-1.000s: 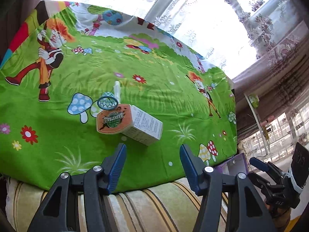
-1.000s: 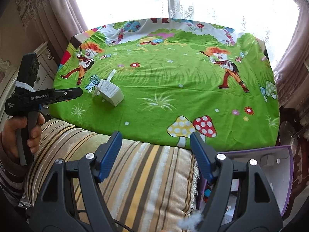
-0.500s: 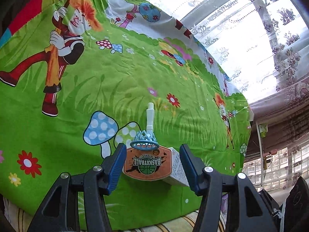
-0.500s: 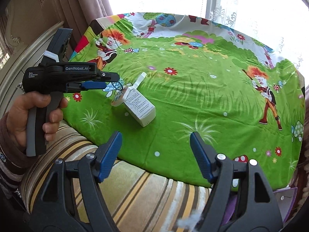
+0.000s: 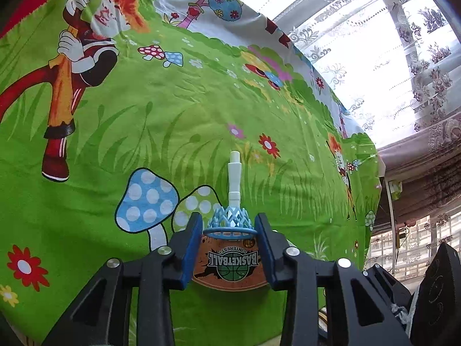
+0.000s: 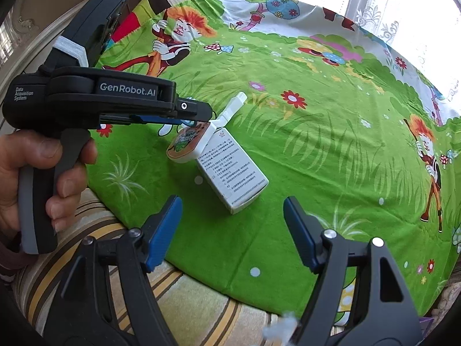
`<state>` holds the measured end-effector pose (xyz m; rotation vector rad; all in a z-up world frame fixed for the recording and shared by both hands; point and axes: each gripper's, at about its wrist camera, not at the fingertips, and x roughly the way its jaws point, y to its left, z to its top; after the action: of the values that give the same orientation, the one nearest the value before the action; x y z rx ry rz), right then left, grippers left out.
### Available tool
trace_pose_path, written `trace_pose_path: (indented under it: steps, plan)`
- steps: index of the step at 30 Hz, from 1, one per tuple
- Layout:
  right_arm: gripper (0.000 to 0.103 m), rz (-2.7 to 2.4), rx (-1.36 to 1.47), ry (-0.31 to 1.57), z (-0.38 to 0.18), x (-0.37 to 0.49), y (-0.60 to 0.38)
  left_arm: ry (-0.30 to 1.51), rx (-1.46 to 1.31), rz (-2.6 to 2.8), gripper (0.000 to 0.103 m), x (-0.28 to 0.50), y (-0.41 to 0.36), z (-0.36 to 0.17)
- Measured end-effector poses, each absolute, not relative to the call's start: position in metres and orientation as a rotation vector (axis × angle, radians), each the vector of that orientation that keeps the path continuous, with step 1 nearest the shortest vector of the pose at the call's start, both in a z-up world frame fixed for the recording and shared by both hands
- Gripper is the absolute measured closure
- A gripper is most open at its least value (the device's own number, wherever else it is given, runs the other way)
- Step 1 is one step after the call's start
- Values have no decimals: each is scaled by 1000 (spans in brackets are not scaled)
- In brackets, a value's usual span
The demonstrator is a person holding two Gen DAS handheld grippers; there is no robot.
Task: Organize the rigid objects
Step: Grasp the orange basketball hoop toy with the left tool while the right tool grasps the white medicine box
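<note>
A toy basketball hoop (image 5: 230, 262) lies on the green cartoon cloth (image 5: 161, 121), with an orange backboard, a blue net and a white stem (image 5: 234, 173) pointing away. My left gripper (image 5: 227, 222) is closing, its blue pads against both sides of the backboard. In the right wrist view the same left gripper (image 6: 198, 115), held by a hand (image 6: 43, 173), sits over the hoop (image 6: 187, 141). The hoop leans against a white printed box (image 6: 233, 173). My right gripper (image 6: 232, 200) hangs open just short of the box's near end, touching nothing.
A striped cushion (image 6: 187, 311) runs along the cloth's near edge under both grippers. Lace curtains and a bright window (image 5: 374, 43) stand behind the far side. The green cloth (image 6: 331, 144) to the right of the box is bare.
My left gripper came down over the hoop and its jaws narrowed from wide apart onto the backboard. The right gripper swung left and closer, so the box now lies just before its open fingers.
</note>
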<state>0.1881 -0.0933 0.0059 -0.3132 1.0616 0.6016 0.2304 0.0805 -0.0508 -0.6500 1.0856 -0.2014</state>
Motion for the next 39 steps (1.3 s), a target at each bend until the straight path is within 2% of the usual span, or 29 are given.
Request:
trace_pose_path:
  steps: [18,20,25,27,39]
  plan:
    - [27,609,-326,1088,-24,215,-67,979,-709,-188,67,207,95,-43]
    - [30,605,-330,1086,-26,215,-66,970,-714,-189,67,205,96,-42]
    - [50,581,-328,1094,-30,214,-69,960,-714,-187,67,199,94,-42]
    - [53,567,-326,1088,-28,214,-72,959,-708,-185,67,196,92,-42]
    - [53,480,-218,1055,-7,199,-113,946,-705,-202,67,176,74,-27]
